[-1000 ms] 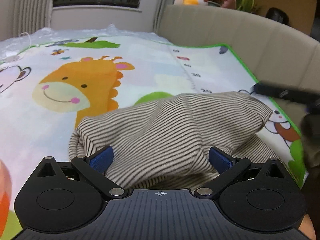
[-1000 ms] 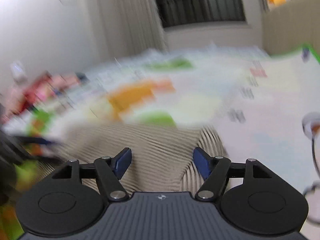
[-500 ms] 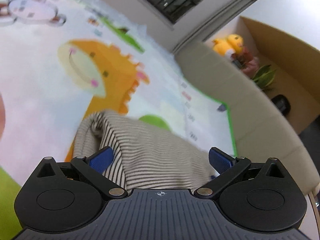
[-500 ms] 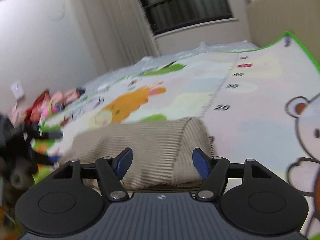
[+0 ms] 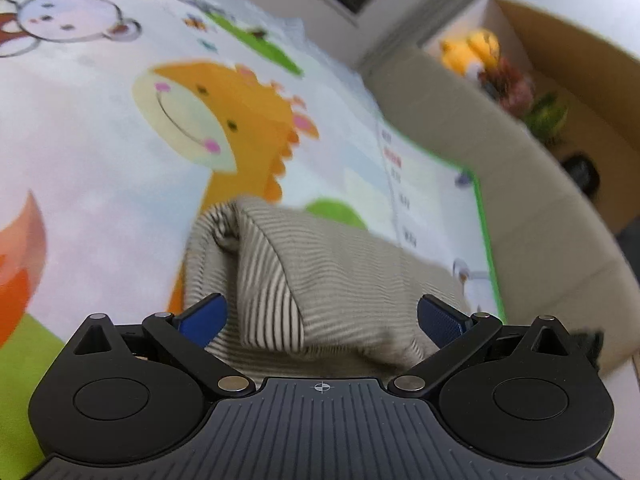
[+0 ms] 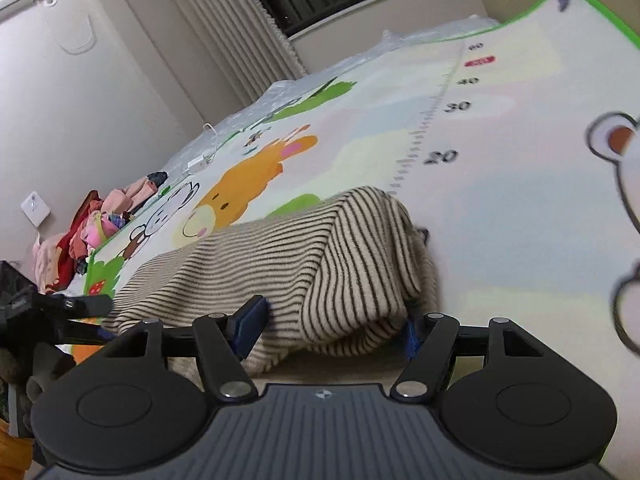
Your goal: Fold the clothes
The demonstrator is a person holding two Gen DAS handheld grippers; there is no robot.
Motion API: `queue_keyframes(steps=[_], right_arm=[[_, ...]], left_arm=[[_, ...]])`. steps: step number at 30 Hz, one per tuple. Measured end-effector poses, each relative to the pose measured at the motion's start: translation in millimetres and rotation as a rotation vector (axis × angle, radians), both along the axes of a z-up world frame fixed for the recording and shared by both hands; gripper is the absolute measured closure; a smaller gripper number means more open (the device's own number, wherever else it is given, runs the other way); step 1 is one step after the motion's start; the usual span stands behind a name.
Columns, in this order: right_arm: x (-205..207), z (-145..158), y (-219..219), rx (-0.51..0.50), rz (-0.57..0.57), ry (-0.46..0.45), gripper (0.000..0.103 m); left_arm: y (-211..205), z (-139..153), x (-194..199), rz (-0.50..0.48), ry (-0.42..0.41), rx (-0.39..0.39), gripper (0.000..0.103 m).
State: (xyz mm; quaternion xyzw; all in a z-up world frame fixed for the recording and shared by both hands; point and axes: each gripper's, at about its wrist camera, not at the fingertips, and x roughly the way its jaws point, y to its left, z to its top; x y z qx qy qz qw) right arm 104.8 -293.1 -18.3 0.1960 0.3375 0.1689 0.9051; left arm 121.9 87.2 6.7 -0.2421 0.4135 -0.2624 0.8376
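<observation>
The striped garment (image 6: 304,264) is a soft ribbed knit cloth, matt, in beige with thin dark stripes, and it bunches in loose folds on the play mat (image 5: 100,168), whose printed cartoon surface looks smooth with a faint sheen. Each hand-held gripper, the left hand-held gripper (image 5: 320,318) and the right hand-held gripper (image 6: 332,328), has a matt black plastic body with fine ribs, small bright metal pivot pins and blue textured pads (image 5: 440,320). The sofa back (image 5: 520,208) beside the mat looks like smooth beige upholstery.
</observation>
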Motion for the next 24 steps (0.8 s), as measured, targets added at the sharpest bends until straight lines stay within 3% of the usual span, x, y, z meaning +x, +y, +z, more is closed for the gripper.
queue_keyframes(steps=[1,2,5,7,10,12,16,24], right_arm=[[5,0,1,0.003,0.006,-0.005,0.056],[10,0,2,0.007,0.016,-0.008,0.061],[29,2,9,-0.023,0.026,-0.031,0.070],[50,9,12,-0.042,0.010,-0.068,0.074],[85,22,10,-0.018,-0.024,-0.123,0.076],[98,29,3,0.035,-0.049,-0.137,0.076],[77,34,-2,0.047,-0.020,-0.162,0.077],[6,17,-1,0.015,0.034,-0.104,0.077]], left_arm=[[-4,-5,5,-0.005,0.013,0.006,0.000],[-8,-10,10,-0.007,0.025,0.010,0.000],[-14,-17,25,-0.005,-0.007,-0.011,0.002],[-20,-18,37,-0.010,-0.037,-0.010,0.027],[-29,-13,67,0.010,-0.076,0.015,0.036],[-33,-6,86,0.027,-0.113,0.018,0.056],[-31,13,106,0.046,-0.191,-0.020,0.058],[-29,0,39,-0.085,-0.185,0.032,0.058]])
